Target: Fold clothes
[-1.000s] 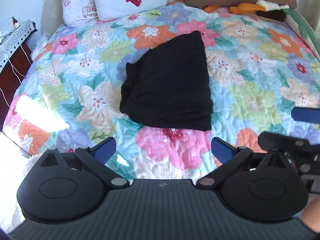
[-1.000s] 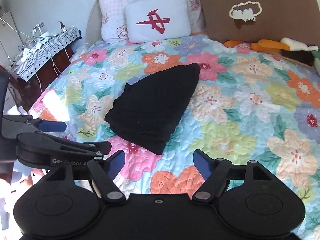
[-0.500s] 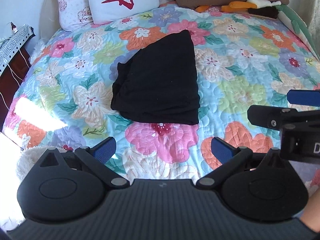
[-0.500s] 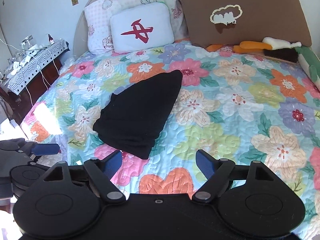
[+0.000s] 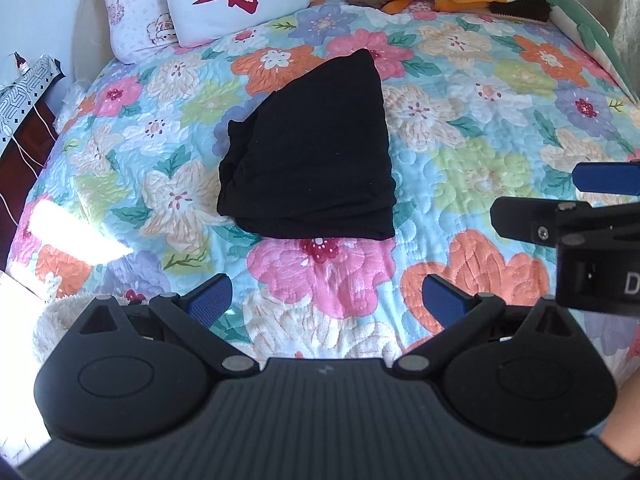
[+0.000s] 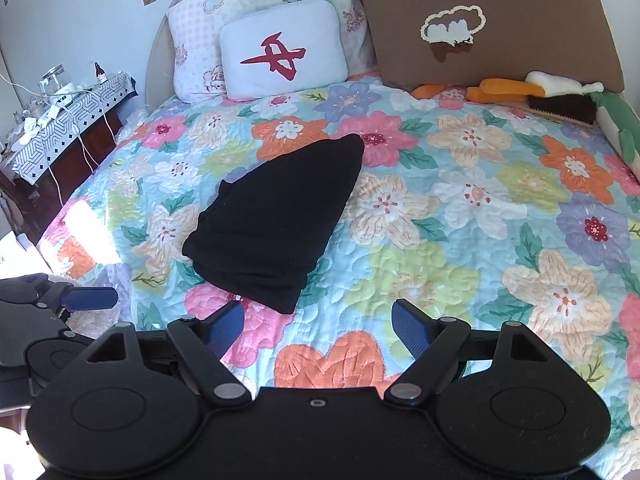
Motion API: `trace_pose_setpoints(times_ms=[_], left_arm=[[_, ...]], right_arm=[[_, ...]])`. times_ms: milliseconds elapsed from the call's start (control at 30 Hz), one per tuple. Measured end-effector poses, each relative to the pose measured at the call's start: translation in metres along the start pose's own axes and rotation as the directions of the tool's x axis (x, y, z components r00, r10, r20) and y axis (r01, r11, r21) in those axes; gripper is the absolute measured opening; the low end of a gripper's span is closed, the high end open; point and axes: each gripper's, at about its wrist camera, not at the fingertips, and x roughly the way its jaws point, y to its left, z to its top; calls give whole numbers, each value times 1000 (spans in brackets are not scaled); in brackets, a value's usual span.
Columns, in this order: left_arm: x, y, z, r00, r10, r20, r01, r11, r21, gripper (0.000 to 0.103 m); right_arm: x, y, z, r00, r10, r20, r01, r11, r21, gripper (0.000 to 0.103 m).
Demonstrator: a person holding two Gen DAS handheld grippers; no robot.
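On the bed point(image 5: 472, 168), just beyond both tongs, the folded black cloth point(image 5: 316, 160) lay, long axis running near to far. Left tongs point(image 5: 326, 300) and right tongs point(image 6: 318, 326) gaped wide, empty; the left sat squarer to it.

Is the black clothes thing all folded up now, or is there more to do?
It looks done: the black garment lies on the flowery quilt as a neat folded stack. Nothing is in hand; the left gripper and right gripper are both open and empty, short of it. No other loose clothes show on the bed.
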Motion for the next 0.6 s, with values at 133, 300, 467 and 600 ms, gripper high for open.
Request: trace_pose_setpoints(times_ms=[133, 300, 467, 600], left_arm=[[0, 0, 1, 1000, -3, -4, 3, 1000, -8, 103], [-1, 0, 1, 1000, -1, -8, 1, 1000, -21, 103], [-3, 1, 2, 1000, -3, -6, 3, 1000, -27, 103], [-4, 1, 1, 1000, -6, -10, 6, 1000, -28, 103]], right_arm=[[-1, 0, 0, 1000, 2, 4, -2, 1000, 0, 85], [0, -1, -1, 1000, 2, 2, -2, 1000, 0, 85], [0, -1, -1, 1000, -1, 2, 1, 1000, -2, 85], [1, 0, -1, 1000, -3, 1, 3, 1000, -5, 85]])
